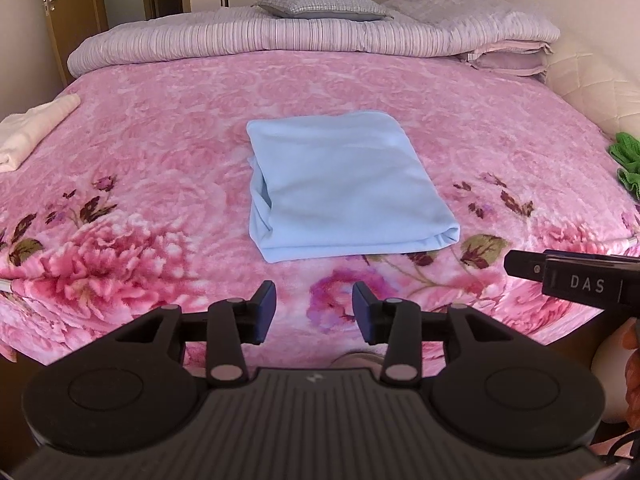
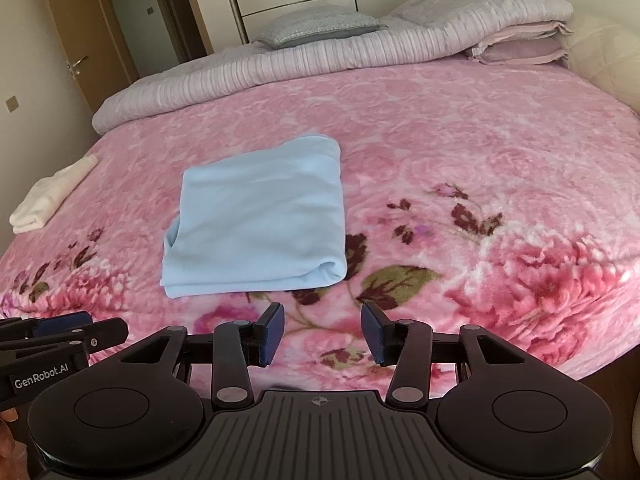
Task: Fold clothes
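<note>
A light blue garment lies folded into a rectangle in the middle of the pink floral bedspread; it also shows in the right wrist view. My left gripper is open and empty, held above the bed's near edge, short of the garment. My right gripper is open and empty, near the garment's right front corner but apart from it. Each gripper shows at the edge of the other's view: the right one and the left one.
A folded cream cloth lies at the bed's left edge, also in the right wrist view. A green cloth lies at the right edge. A striped duvet and pillows sit at the head. A wooden door stands at the left.
</note>
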The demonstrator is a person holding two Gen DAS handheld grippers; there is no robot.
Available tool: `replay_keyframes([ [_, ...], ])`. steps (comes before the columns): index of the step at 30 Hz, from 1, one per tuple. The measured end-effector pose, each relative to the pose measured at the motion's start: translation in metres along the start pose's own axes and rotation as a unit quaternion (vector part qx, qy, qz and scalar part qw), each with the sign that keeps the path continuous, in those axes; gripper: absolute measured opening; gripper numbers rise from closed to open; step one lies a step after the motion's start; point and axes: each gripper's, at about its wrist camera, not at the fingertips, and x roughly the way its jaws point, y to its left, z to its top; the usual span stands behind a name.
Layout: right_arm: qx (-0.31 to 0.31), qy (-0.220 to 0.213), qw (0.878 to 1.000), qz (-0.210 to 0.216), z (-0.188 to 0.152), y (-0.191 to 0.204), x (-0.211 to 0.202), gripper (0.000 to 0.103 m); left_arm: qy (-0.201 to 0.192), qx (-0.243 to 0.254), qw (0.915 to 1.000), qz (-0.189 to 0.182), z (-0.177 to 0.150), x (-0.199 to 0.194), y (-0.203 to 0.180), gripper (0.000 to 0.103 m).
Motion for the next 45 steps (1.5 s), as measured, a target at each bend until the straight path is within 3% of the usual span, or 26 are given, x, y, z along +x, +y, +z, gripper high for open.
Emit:
replay_keyframes([
  [11, -0.017, -0.015, 0.999, -0.026, 0.01, -0.003, 0.001, 0.047, -0.009, -0.023, 0.9996, -0.01, 0.009, 0.008, 0.016, 0.039],
  [20, -0.023, 0.007, 0.999, -0.035, 0.023, -0.007, 0.034, 0.047, 0.012, -0.035, 0.9993, 0.009, 0.026, 0.043, 0.035, 0.041],
  [27, -0.042, 0.015, 0.998, -0.04, 0.043, 0.001, 0.062, 0.047, 0.013, -0.074, 0.9969, -0.02, 0.044, 0.066, 0.059, 0.042],
  [32, -0.045, 0.017, 0.998, -0.039, 0.056, 0.003, 0.079, 0.047, 0.008, -0.078, 0.9966, -0.024, 0.057, 0.079, 0.066, 0.045],
  [39, -0.051, 0.024, 0.998, -0.043, 0.069, 0.002, 0.098, 0.047, 0.017, -0.098, 0.9933, -0.059, 0.069, 0.104, 0.076, 0.049],
  [42, -0.039, 0.023, 0.999, -0.03, 0.072, -0.007, 0.105, 0.047, 0.025, -0.12, 0.9892, -0.08, 0.071, 0.116, 0.088, 0.05],
  [45, 0.047, 0.006, 0.998, 0.036, 0.075, -0.039, 0.107, 0.047, 0.033, -0.171, 0.9788, -0.107, 0.07, 0.13, 0.111, 0.053],
])
